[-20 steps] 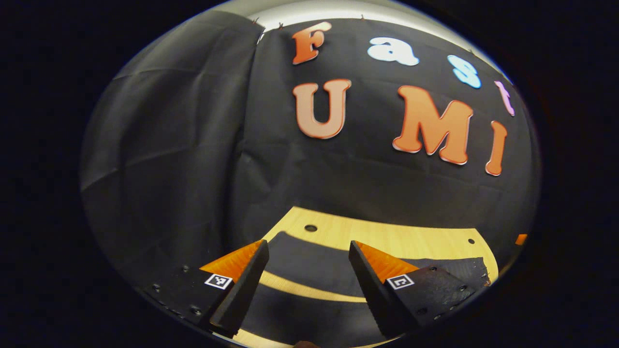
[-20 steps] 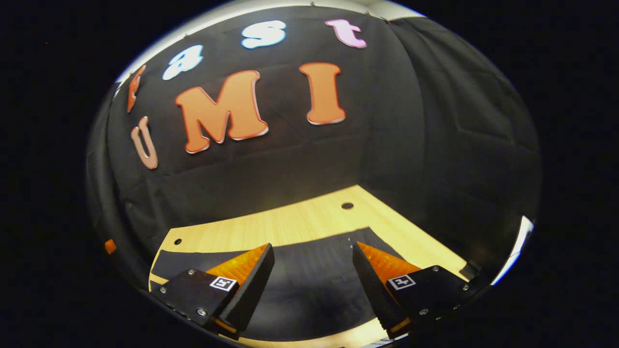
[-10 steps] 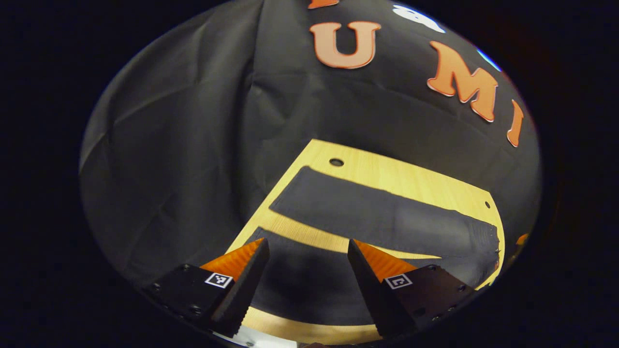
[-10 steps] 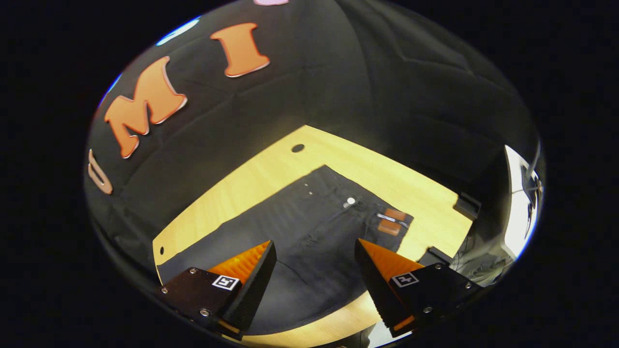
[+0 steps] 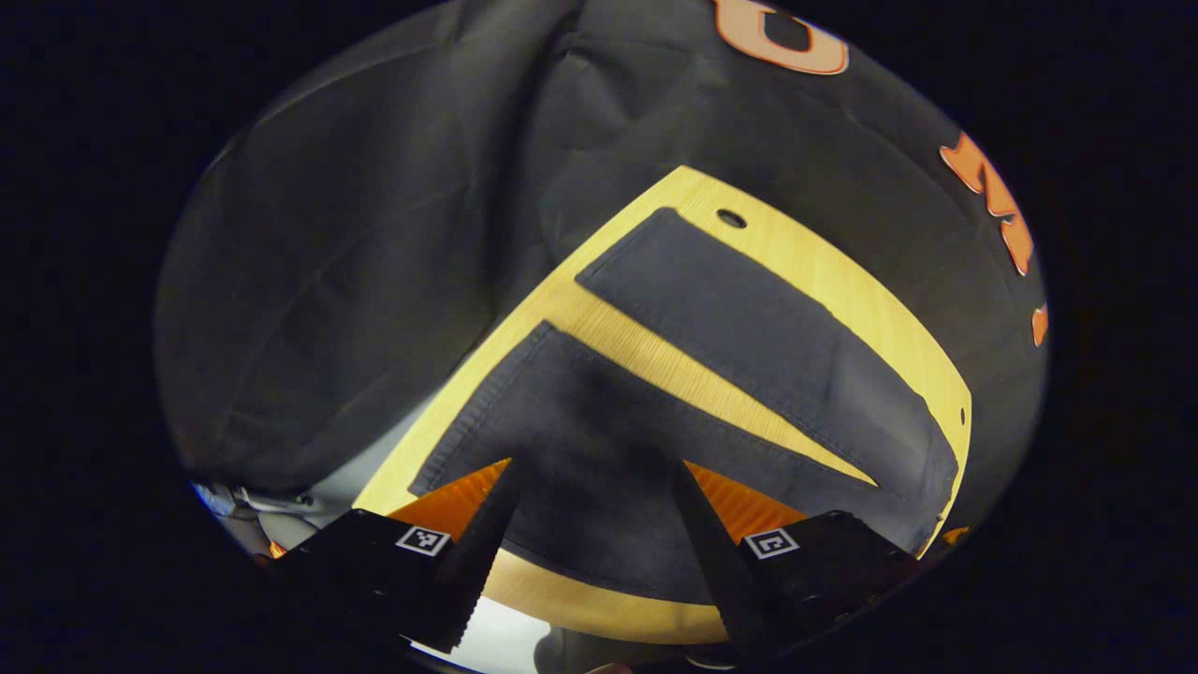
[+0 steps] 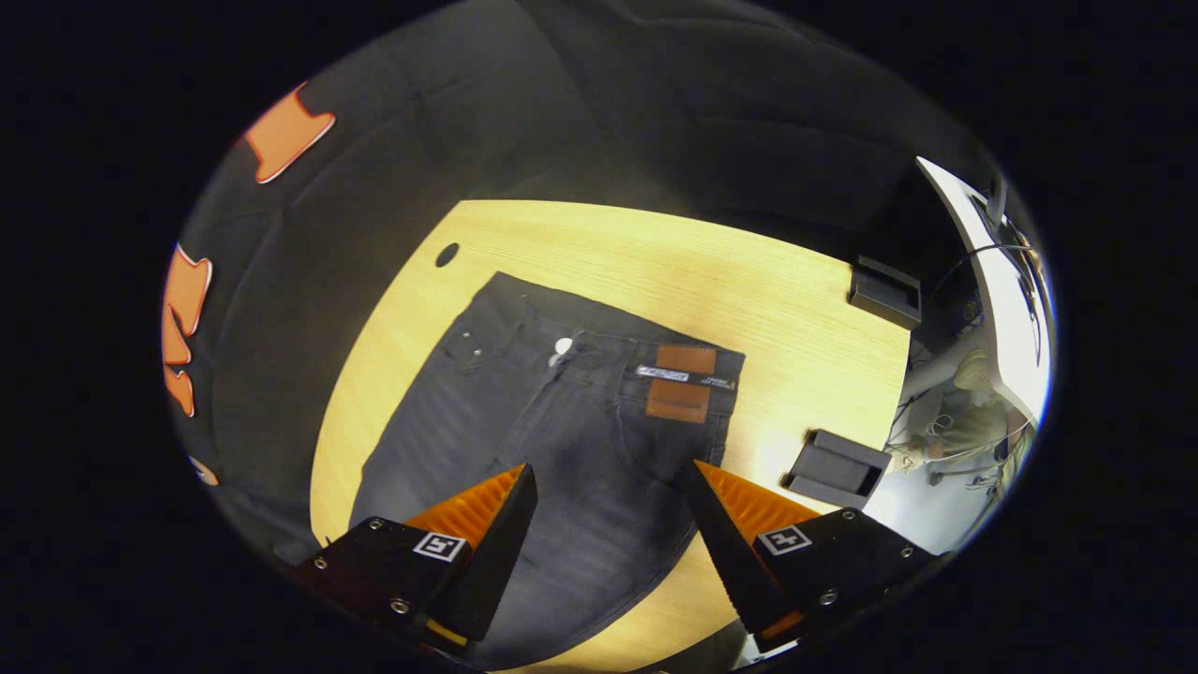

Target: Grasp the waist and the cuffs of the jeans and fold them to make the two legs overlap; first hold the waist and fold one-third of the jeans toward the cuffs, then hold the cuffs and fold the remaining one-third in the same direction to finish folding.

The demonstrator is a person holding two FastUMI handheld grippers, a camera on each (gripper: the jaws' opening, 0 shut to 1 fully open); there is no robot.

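Dark jeans [image 6: 562,440] lie flat on the wooden table [image 6: 749,281], legs spread apart. Left gripper [image 5: 594,524] and right gripper [image 6: 608,524] hover above, jaws wide apart, holding nothing.

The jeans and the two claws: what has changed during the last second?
Both claws tipped downward toward the table: the left claw now faces the legs of the jeans, the right claw the waist. Both stayed open, holding nothing. The jeans stayed flat, legs apart.
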